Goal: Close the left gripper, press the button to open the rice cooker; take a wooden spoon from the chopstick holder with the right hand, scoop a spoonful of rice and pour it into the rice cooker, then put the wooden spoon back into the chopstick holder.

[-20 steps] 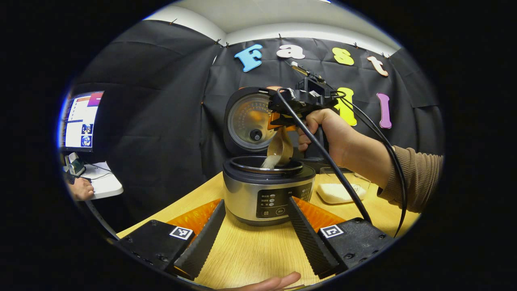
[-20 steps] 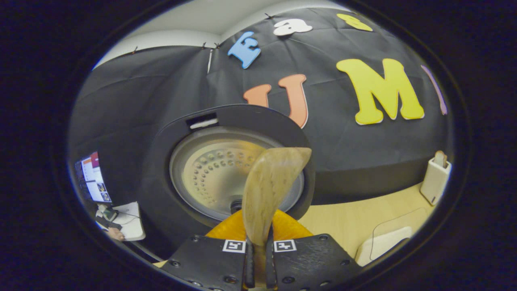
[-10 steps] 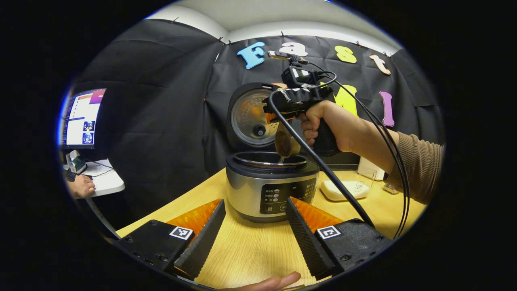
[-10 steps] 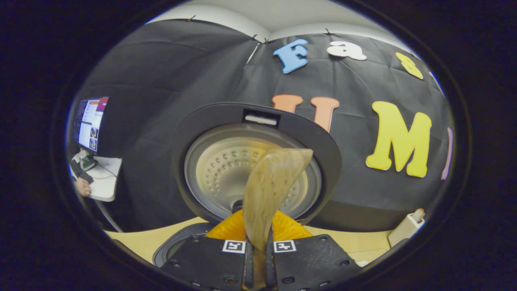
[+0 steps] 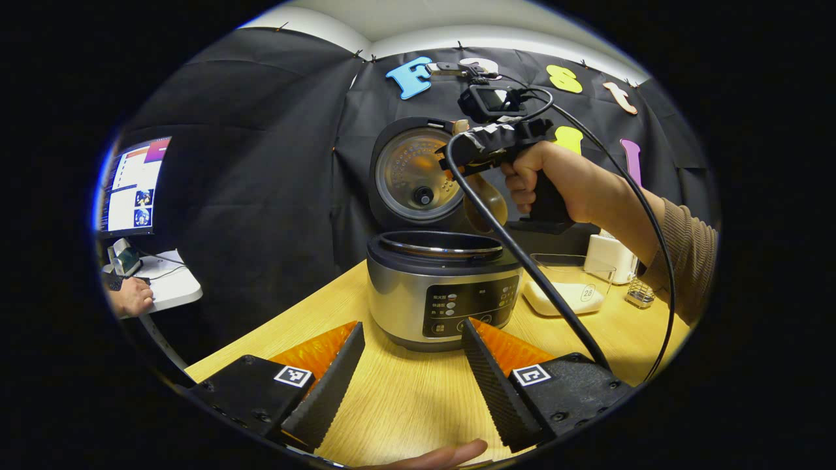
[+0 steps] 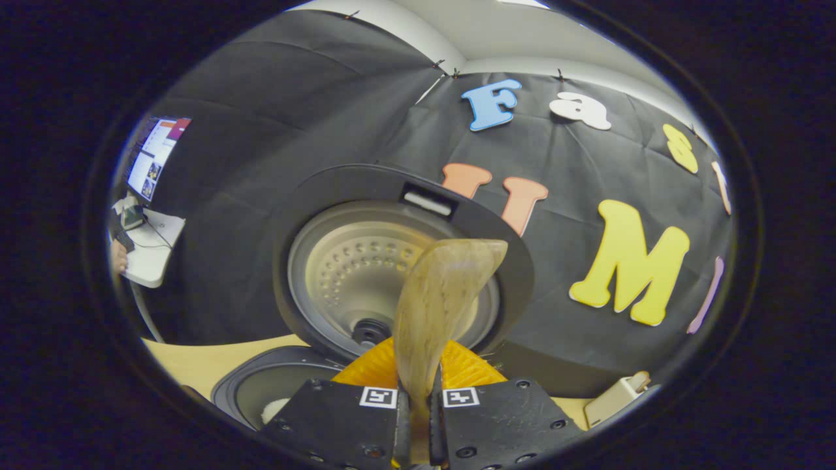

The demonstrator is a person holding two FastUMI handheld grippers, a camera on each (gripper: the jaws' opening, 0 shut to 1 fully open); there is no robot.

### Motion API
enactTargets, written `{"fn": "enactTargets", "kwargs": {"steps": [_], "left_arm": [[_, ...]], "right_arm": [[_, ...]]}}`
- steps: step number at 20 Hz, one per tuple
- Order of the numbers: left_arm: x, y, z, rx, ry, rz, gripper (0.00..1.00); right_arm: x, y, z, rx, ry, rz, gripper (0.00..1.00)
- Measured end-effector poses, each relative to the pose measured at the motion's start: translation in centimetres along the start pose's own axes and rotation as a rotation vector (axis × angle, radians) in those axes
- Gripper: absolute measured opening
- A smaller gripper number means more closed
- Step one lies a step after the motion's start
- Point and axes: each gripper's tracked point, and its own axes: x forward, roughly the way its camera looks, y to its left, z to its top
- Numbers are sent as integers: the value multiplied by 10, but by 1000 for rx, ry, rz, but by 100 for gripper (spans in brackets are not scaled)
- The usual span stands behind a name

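Right gripper (image 6: 418,418): its two fingers are drawn together on the handle of the wooden spoon (image 6: 439,307), with only the handle's thickness between them. The bowl of the spoon stands upward and forward of the gripper, in front of the raised lid (image 6: 326,215) of the rice cooker (image 5: 444,287). No rice is visible on the spoon's near face; judged from this, the pour is done and the return to the chopstick holder is the step in hand. The spoon is held by its handle end, presumably so the bowl can reach over the pot's rim while the gripper stays clear of it.

Left gripper (image 5: 408,378): its jaws stand wide apart, with nothing between them, low over the worktop (image 5: 405,405) in front of the cooker. It appears parked there so as not to obstruct the right hand (image 5: 555,183).

Differences between views: the left gripper view shows the cooker's control panel, the right hand holding its gripper above and just right of the pot, and a clear container (image 5: 568,287) with a white block-shaped holder (image 5: 610,258) behind it, to the cooker's right. The right gripper view shows the pot's interior (image 6: 261,398) at lower left, with a small white patch, probably rice, and the underside of the lid at close range.
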Motion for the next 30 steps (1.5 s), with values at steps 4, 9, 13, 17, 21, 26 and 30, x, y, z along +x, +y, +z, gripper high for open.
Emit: {"fn": "enactTargets", "kwargs": {"steps": [4, 9, 13, 17, 21, 26, 30], "left_arm": [[4, -15, 1, -7, 22, -6, 96], [10, -46, 4, -7, 44, -7, 96], [14, -80, 11, 1, 33, -32, 96], [21, -102, 17, 17, 15, -26, 96], [29, -126, 21, 3, 23, -46, 96], [39, -145, 25, 4, 22, -50, 96], [47, -159, 28, -24, 24, -63, 96]], "right_arm": [[-22, -51, 10, 16, -41, -54, 11], [-54, -145, -3, 46, -42, -149, 11], [-78, -229, -29, 81, -26, -257, 11], [-111, -301, -64, 106, -2, -357, 10], [-138, -361, -107, 175, 47, -422, 11], [-161, -407, -168, 254, 125, -455, 11], [-173, -436, -204, 283, 152, -483, 11]]}}
